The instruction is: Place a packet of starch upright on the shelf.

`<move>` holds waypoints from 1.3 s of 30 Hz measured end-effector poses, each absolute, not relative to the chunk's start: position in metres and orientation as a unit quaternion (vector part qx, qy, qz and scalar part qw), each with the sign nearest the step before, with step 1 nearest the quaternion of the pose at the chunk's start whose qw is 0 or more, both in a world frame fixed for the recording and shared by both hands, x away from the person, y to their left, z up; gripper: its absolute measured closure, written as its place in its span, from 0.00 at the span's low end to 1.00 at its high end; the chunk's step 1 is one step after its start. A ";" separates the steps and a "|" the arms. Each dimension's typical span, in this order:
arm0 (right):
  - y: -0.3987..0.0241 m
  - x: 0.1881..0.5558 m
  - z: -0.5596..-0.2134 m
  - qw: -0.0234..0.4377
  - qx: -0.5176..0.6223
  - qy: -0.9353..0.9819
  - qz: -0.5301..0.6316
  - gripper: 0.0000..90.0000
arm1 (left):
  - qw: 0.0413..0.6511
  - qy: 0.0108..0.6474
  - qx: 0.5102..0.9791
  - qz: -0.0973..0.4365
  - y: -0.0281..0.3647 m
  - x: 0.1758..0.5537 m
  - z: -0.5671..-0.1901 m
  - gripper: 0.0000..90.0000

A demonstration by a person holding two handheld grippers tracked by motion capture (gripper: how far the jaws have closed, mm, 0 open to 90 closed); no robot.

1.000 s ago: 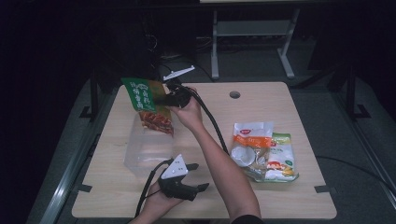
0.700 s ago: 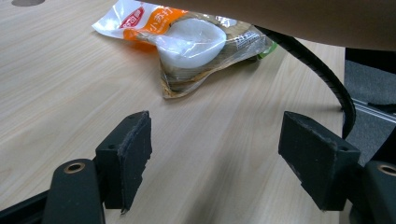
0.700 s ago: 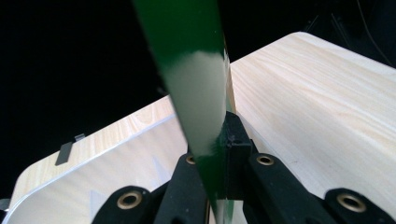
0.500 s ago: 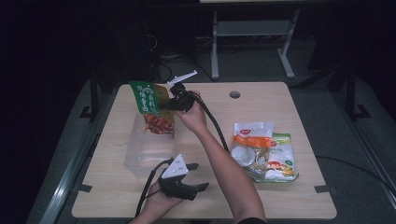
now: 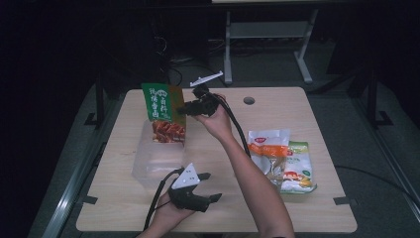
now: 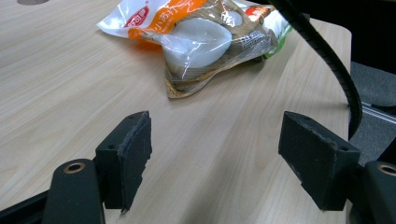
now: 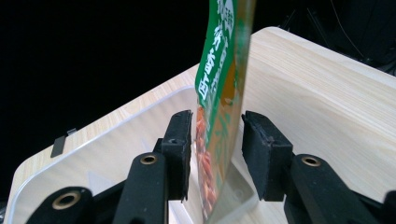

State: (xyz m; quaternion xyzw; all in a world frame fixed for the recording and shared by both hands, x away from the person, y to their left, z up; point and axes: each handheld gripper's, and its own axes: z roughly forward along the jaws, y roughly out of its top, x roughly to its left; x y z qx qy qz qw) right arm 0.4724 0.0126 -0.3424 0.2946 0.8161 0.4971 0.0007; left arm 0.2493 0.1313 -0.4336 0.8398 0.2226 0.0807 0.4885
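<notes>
Nearest, at the bottom centre of the high view, the left gripper [image 5: 207, 187] rests on the table [image 5: 317, 208] with its jaws wide apart and nothing between them. Right of centre lie two snack packs [image 5: 278, 161], their lettering too small to read. Farther, upper left, the right gripper [image 7: 215, 140] has just been opening; the green snack bag [image 7: 219, 93], printed with white Chinese characters, stands between its parted pads, its lower end in the clear plastic box [image 5: 148, 166].

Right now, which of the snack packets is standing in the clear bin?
The green packet, upright in the clear bin between the right gripper jaws; the other packets lie flat on the table.
</notes>
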 end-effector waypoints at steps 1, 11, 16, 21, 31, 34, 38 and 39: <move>0.009 0.471 -0.341 0.001 0.295 0.815 0.498 0.67 | 0.488 0.222 0.840 0.081 0.131 0.250 -0.434 0.28; -0.018 0.462 -0.334 0.000 0.294 0.821 0.489 0.64 | 0.486 0.225 0.841 0.079 0.130 0.250 -0.434 0.28; -0.034 0.459 -0.332 0.002 0.301 0.821 0.485 0.62 | 0.488 0.226 0.840 0.076 0.129 0.250 -0.435 0.28; -0.048 0.454 -0.331 0.005 0.309 0.819 0.483 0.62 | 0.488 0.226 0.840 0.075 0.128 0.250 -0.436 0.28; -0.078 0.445 -0.331 0.008 0.326 0.815 0.479 0.60 | 0.485 0.224 0.842 0.077 0.129 0.251 -0.435 0.28; -0.088 0.441 -0.332 0.010 0.333 0.814 0.475 0.60 | 0.485 0.223 0.842 0.077 0.129 0.251 -0.435 0.28; -0.102 0.436 -0.334 0.012 0.343 0.812 0.471 0.59 | 0.485 0.224 0.842 0.076 0.129 0.251 -0.435 0.28; -0.106 0.435 -0.334 0.011 0.345 0.811 0.472 0.59 | 0.485 0.224 0.842 0.076 0.129 0.251 -0.435 0.28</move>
